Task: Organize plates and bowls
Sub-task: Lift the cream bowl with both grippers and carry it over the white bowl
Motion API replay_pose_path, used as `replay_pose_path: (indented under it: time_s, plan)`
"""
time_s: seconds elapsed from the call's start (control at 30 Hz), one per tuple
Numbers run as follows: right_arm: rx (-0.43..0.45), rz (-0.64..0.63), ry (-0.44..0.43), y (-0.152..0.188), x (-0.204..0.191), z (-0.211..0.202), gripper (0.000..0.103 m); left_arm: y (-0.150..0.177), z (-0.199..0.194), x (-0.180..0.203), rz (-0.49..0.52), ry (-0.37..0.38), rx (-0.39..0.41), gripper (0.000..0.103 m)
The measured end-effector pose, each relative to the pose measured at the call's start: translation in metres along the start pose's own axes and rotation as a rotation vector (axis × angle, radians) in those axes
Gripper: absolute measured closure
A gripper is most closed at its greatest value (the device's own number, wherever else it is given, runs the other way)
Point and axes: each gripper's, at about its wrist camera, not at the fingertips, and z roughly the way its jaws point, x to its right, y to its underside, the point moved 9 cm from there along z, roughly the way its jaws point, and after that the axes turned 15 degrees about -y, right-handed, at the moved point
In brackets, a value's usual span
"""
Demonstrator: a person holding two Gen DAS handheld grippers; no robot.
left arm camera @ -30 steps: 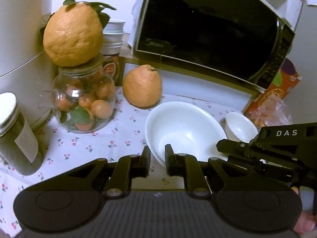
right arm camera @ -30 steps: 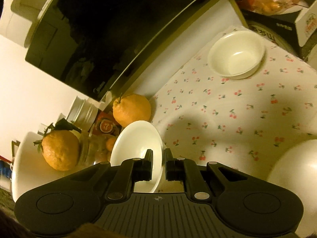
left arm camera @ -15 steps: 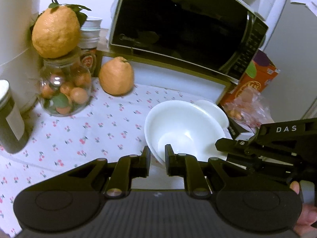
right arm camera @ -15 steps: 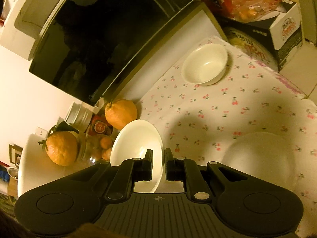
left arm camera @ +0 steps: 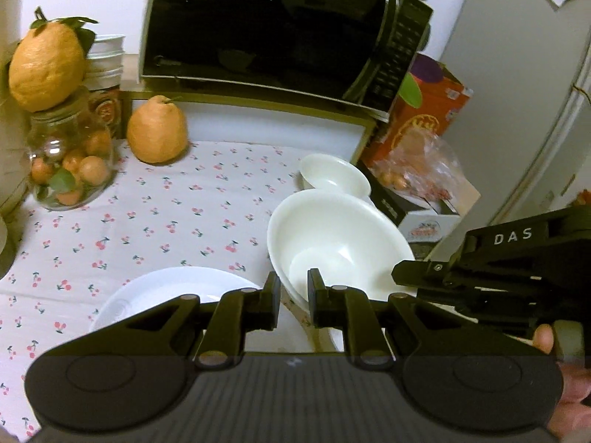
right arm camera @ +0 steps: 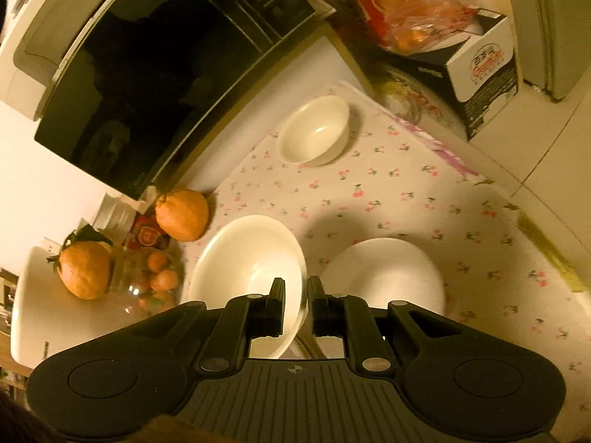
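Note:
Both grippers are shut on the rim of one large white bowl (left arm camera: 338,238), held in the air above the cherry-print tablecloth. My left gripper (left arm camera: 293,291) pinches its near rim. My right gripper (right arm camera: 297,301) pinches the rim of the same bowl (right arm camera: 247,254), and it shows in the left wrist view (left arm camera: 402,277) at the bowl's right edge. A white plate (left arm camera: 170,289) lies flat on the cloth, below and left of the bowl; it also shows in the right wrist view (right arm camera: 384,275). A small white bowl (left arm camera: 334,175) stands at the back, near the microwave, also in the right wrist view (right arm camera: 314,131).
A black microwave (left arm camera: 273,26) stands on a shelf at the back. A large citrus fruit (left arm camera: 157,129) sits under it. A glass jar of small oranges (left arm camera: 68,171) with another fruit (left arm camera: 46,66) on top is at the left. Boxes and a bag of fruit (left arm camera: 421,170) are at the right.
Both grippers have carried the large bowl right and toward the table's front. The white plate has come into the left wrist view beneath the bowl.

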Motion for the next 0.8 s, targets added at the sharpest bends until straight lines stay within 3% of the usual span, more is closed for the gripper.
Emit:
replay_pose_path:
  time_s: [0.37,0.8]
  plan:
    - [-0.007,-0.009,0.053,-0.003,0.022,-0.018,0.089,0.018,0.008,0.024,0.052,0.031,-0.041,0.088]
    - [-0.055,0.019,0.111,0.000,0.046,-0.016,0.089,0.033,0.018,0.039,0.127,0.012,-0.077,0.086]
